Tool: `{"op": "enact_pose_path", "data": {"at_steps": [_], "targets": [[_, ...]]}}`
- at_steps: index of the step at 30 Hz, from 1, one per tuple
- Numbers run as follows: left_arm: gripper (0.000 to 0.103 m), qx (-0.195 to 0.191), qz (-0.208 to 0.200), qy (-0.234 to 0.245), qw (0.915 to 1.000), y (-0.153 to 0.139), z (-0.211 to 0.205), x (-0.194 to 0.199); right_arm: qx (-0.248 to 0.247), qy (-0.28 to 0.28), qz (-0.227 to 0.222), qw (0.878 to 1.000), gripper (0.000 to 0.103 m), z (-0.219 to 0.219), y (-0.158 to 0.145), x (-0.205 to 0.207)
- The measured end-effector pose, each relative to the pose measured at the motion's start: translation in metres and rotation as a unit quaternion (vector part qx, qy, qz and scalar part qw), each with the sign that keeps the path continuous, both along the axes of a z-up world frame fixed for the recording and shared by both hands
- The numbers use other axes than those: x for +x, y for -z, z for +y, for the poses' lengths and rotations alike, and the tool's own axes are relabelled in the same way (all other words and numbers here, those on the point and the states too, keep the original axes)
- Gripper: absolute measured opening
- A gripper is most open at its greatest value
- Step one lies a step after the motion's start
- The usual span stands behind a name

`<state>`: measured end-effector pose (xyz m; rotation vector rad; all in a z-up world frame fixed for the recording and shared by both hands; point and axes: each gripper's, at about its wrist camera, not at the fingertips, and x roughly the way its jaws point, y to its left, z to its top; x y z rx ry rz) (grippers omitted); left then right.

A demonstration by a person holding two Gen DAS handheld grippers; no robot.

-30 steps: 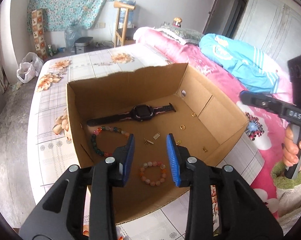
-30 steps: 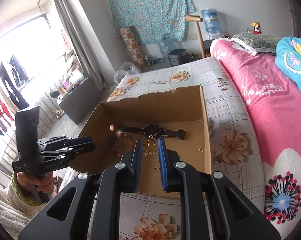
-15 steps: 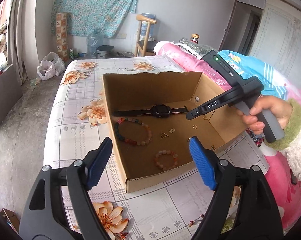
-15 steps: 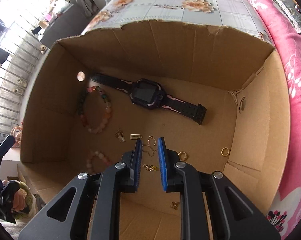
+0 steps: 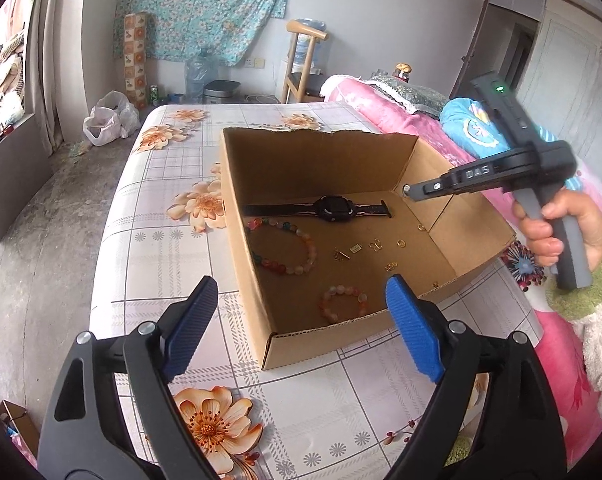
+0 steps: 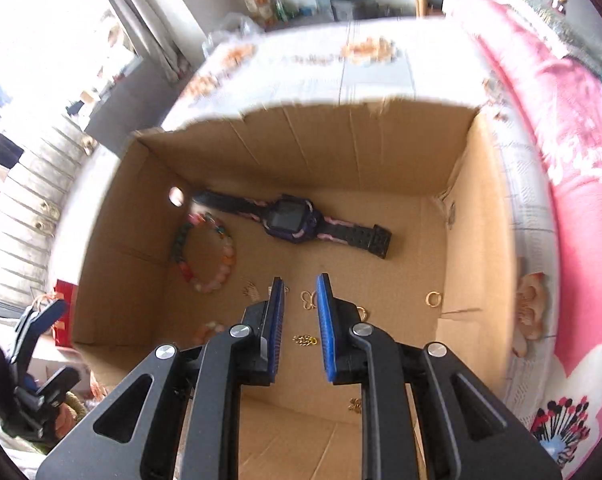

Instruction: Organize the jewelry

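Observation:
An open cardboard box holds a black watch, a multicoloured bead bracelet, a small pink bead bracelet, a gold butterfly piece, gold rings and a short chain. My left gripper hangs before the box's near corner, its jaws opening wide with nothing between them. My right gripper is inside the box above the butterfly piece. Its pads stand a narrow gap apart and grip nothing.
The box stands on a table with a flowered cloth. A pink bed runs along the right. A hand holds the right gripper over the box's right wall. Across the room are a wooden chair and a plastic bag.
My left gripper drew back from over the box to its near corner and spread its jaws wide. My right gripper came down from high above into the box, its gap unchanged.

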<state>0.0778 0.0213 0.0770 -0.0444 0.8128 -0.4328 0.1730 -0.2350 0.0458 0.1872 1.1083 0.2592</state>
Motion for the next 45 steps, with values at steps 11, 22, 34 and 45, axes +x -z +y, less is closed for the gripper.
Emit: {"op": "enact_pose_path", "data": {"at_steps": [11,22,34,45], "targets": [[0.085,-0.040,0.047,-0.015,0.9980,0.021,0.013,0.008,0.084,0.142,-0.128,0.978,0.031,-0.081,-0.026,-0.105],[0.085,-0.117,0.083,-0.015,0.9896,0.037,0.018,0.013,0.153,0.188,-0.105,0.965,0.034,-0.113,0.004,-0.120],[0.085,-0.099,0.076,-0.011,0.9922,0.034,0.006,0.002,0.113,0.146,-0.063,0.981,0.035,-0.085,0.028,-0.120],[0.085,-0.097,0.078,-0.012,0.9921,0.030,0.012,-0.008,0.110,0.145,-0.063,0.981,0.035,-0.083,0.028,-0.133]]}}
